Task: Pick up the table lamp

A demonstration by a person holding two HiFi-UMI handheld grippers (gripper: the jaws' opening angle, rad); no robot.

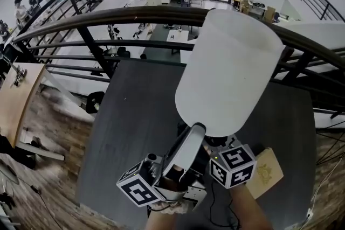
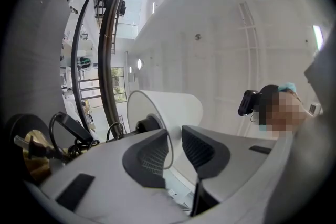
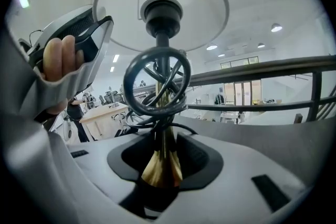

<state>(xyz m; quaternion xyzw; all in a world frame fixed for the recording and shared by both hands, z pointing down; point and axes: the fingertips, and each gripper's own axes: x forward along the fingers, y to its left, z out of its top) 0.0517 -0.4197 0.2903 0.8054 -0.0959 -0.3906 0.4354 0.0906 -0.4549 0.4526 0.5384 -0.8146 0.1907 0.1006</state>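
Observation:
The table lamp's white shade hangs over the dark grey table. My left gripper reaches up to the shade's lower rim. In the left gripper view the left gripper has one pad inside and one outside the shade, shut on its wall. My right gripper sits under the shade, its tips hidden. In the right gripper view the right gripper is shut on the brass stem, with the black cord coiled round the stem and the bulb socket above.
A curved dark railing runs beyond the table's far edge, with a lower floor below it. A tan block lies on the table at the right. A wooden desk stands far left. The plug end of the cord dangles beside the left gripper.

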